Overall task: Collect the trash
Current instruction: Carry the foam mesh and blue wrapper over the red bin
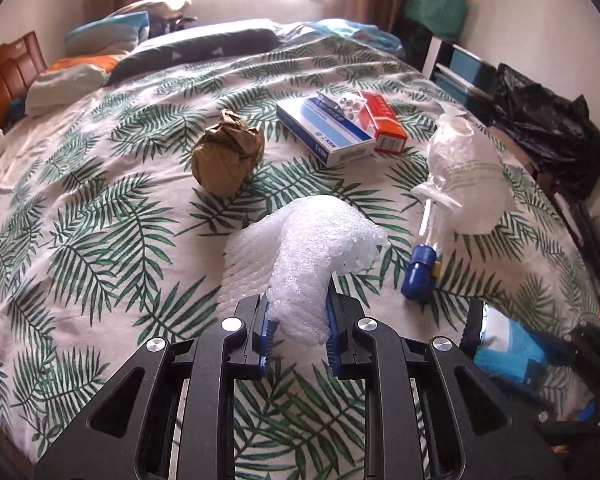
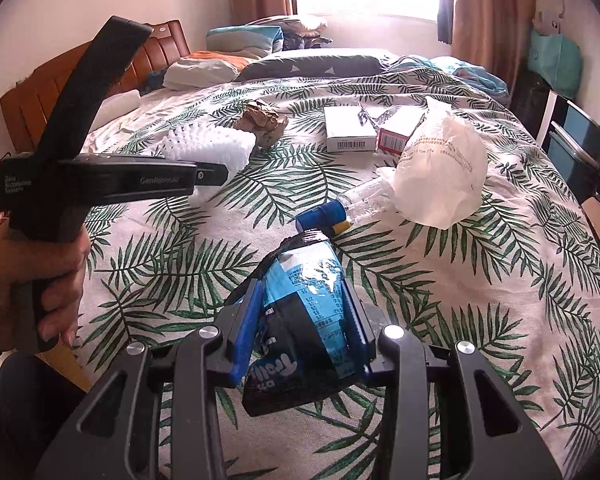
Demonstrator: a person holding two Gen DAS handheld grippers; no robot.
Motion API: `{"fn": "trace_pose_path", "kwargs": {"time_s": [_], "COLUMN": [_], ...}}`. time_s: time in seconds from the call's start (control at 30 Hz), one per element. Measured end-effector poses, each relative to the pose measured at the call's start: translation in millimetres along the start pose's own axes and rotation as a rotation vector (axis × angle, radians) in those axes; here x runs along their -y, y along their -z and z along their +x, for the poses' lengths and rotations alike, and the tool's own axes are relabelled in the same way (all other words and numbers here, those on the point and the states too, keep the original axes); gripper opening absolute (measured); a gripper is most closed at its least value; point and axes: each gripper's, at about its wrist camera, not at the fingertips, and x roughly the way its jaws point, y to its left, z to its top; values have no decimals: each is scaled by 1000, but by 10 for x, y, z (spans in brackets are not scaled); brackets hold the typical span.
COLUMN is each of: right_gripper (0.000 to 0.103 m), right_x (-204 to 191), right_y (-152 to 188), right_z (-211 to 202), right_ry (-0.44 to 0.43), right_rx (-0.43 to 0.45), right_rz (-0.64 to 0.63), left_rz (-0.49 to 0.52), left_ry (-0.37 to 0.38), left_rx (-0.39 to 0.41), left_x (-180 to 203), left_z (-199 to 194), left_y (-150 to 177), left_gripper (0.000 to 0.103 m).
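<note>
My left gripper [image 1: 298, 316] is shut on a white foam wrap [image 1: 300, 240] and holds it just above the bed; the wrap also shows in the right wrist view [image 2: 208, 144]. My right gripper [image 2: 304, 312] is shut on a blue and black snack wrapper [image 2: 304, 320], which also shows in the left wrist view [image 1: 512, 352]. On the leaf-print bedspread [image 1: 100, 240] lie a crumpled brown paper ball [image 1: 228, 156], a clear bottle with a blue cap [image 1: 422, 268], a white plastic bag [image 1: 468, 180], a blue and white box [image 1: 328, 128] and a red box [image 1: 384, 122].
Pillows [image 1: 196, 46] and a wooden headboard [image 1: 4, 76] are at the far left. A black trash bag [image 1: 548, 124] and storage boxes [image 1: 464, 72] stand beside the bed on the right. A blister pack [image 1: 350, 104] lies on the boxes.
</note>
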Motion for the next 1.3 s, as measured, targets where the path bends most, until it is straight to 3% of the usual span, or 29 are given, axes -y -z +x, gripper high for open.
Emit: {"fn": "trace_pose_path", "kwargs": {"time_s": [0.4, 0.77, 1.07, 1.3], "right_gripper": [39, 39, 39, 39], "right_x": [-151, -410, -683, -801], "right_y": [113, 413, 880, 1347], "right_z": [-446, -954, -1258, -1333], "right_ry": [7, -3, -34, -55], "right_rx": [15, 19, -23, -93], "right_rz": [-10, -22, -29, -23], "left_rz": [29, 49, 60, 70], "left_ry": [36, 76, 96, 99], "left_rx": [-1, -27, -99, -188], "left_x": [115, 272, 391, 471], "left_z": [-663, -1263, -1539, -1506], "left_y": [423, 1005, 1666, 2191], "left_gripper": [20, 21, 21, 23]}}
